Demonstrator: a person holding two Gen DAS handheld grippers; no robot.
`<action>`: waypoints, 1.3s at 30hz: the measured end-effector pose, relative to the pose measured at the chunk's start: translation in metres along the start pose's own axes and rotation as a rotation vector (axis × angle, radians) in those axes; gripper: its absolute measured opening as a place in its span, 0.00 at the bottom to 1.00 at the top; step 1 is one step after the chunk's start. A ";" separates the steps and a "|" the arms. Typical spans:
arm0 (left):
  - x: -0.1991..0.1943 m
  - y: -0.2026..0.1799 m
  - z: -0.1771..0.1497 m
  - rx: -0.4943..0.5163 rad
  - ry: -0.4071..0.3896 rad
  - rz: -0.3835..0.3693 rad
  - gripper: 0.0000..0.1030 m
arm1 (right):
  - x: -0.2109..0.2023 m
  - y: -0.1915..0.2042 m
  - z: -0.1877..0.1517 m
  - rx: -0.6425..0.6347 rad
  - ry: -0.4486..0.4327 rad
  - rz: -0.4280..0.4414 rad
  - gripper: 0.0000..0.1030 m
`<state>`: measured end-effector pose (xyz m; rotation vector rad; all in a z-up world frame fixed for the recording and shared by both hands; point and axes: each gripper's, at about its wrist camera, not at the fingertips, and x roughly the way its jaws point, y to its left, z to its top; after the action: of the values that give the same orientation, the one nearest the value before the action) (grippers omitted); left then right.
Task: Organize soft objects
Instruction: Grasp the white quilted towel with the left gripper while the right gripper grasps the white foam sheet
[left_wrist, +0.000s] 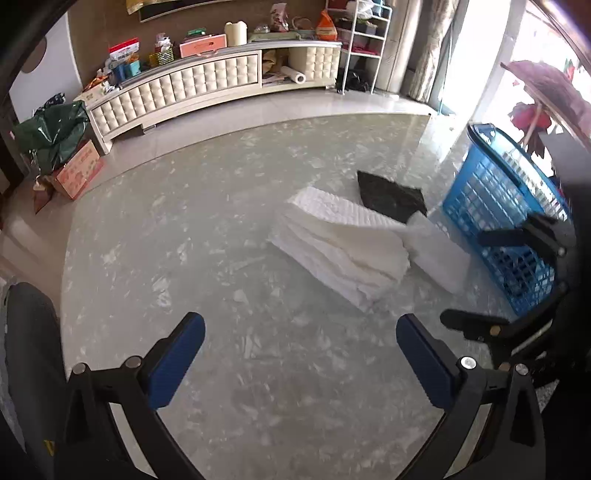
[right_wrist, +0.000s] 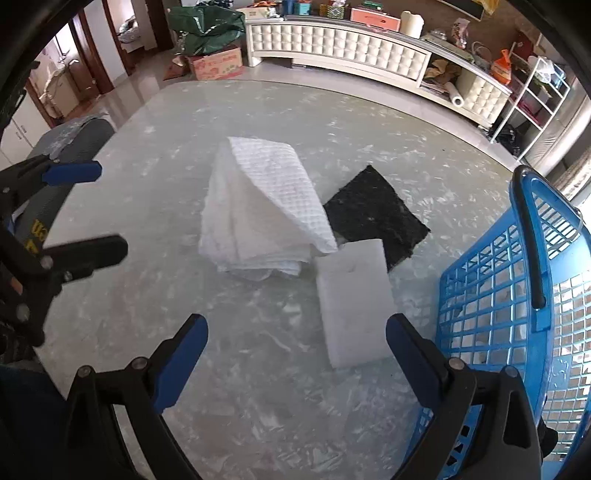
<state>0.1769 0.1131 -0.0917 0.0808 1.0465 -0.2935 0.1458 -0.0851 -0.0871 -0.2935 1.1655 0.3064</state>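
A folded white waffle towel (right_wrist: 255, 210) lies in the middle of the marble table, also in the left wrist view (left_wrist: 340, 247). A flat white sponge (right_wrist: 354, 302) lies just right of it, and also shows in the left wrist view (left_wrist: 436, 254). A black scouring pad (right_wrist: 376, 214) lies behind them, seen too in the left wrist view (left_wrist: 391, 197). A blue plastic basket (right_wrist: 491, 302) stands at the right, also in the left wrist view (left_wrist: 495, 206). My right gripper (right_wrist: 297, 332) is open and empty, just short of the sponge. My left gripper (left_wrist: 301, 332) is open and empty, nearer than the towel.
The table's rounded edge (right_wrist: 110, 136) runs along the left and far sides. A grey chair back (right_wrist: 70, 147) stands at the left edge. A long white cabinet (left_wrist: 177, 88) with clutter on it lines the far wall, beyond bare floor.
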 end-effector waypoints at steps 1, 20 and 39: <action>0.002 0.000 0.001 -0.006 0.003 0.001 1.00 | 0.002 -0.001 0.000 0.007 0.000 -0.003 0.95; 0.067 -0.008 0.029 -0.117 0.107 -0.005 1.00 | 0.039 -0.020 0.002 0.123 0.018 -0.032 0.91; 0.099 -0.021 0.035 -0.087 0.150 -0.019 0.81 | 0.050 -0.034 0.010 0.123 -0.005 0.006 0.89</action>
<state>0.2460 0.0662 -0.1577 0.0146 1.2085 -0.2616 0.1853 -0.1080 -0.1276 -0.1817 1.1751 0.2393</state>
